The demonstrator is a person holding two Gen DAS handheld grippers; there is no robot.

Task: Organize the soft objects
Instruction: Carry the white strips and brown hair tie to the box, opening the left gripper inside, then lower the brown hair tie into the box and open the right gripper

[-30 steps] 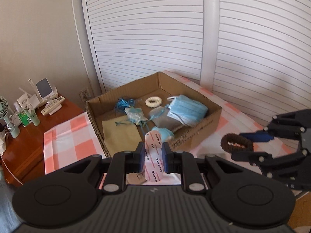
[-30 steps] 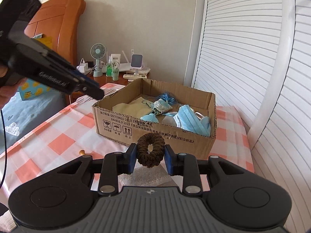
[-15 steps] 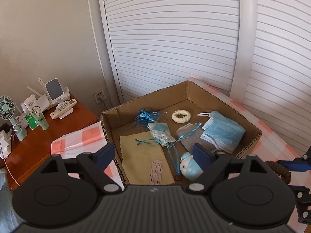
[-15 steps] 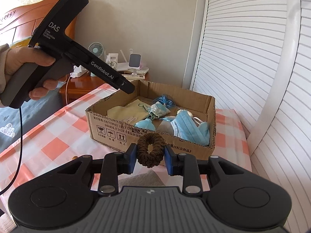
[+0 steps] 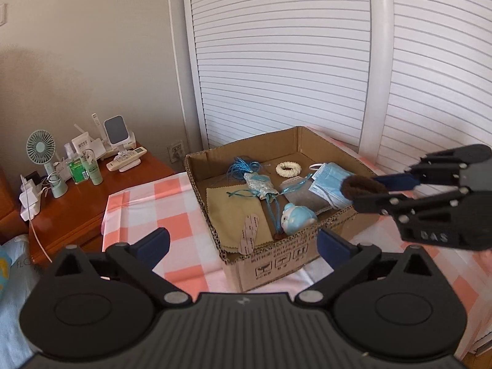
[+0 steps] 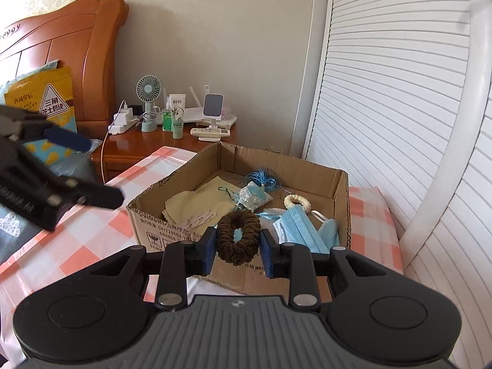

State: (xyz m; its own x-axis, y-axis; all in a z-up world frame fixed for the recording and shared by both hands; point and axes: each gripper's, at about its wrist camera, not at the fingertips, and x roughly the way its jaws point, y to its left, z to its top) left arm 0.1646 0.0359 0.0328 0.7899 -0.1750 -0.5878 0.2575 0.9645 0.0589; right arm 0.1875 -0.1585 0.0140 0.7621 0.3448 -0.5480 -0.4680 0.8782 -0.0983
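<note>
Gone from the left gripper (image 5: pixel 243 243) is the pink patterned strip (image 5: pixel 250 236) it pinched a second ago; that strip now lies inside the cardboard box (image 5: pixel 276 261), on the yellow cloth (image 5: pixel 233 206) near the box's front wall. Its jaws have just been opening and now stand spread wide at the bottom of the left wrist view, with nothing between them.

At the right edge of that view the right gripper (image 5: pixel 366 189) reaches in over the box's right wall, pinching a brown scrunchie (image 5: pixel 359 186). In the right wrist view the right gripper (image 6: pixel 236 246) sits at lower centre, its pads pressed on both sides of the brown scrunchie (image 6: pixel 236 235), which stands upright just above the box's near edge.

Inside the box, in the middle of the left wrist view, lie a white scrunchie (image 5: pixel 289 169) toward the back, a blue face mask (image 5: pixel 327 184) at the right, a blue coil of string (image 5: pixel 243 167) at the back left, a small patterned pouch (image 5: pixel 259 186) in the centre and a light blue soft toy (image 5: pixel 296 216) near the front wall. The box rests on a pink and white checked cloth (image 5: pixel 147 203). At the left of the frame a wooden nightstand (image 5: pixel 80 196) carries a small fan (image 5: pixel 40 150) and bottles.
</note>
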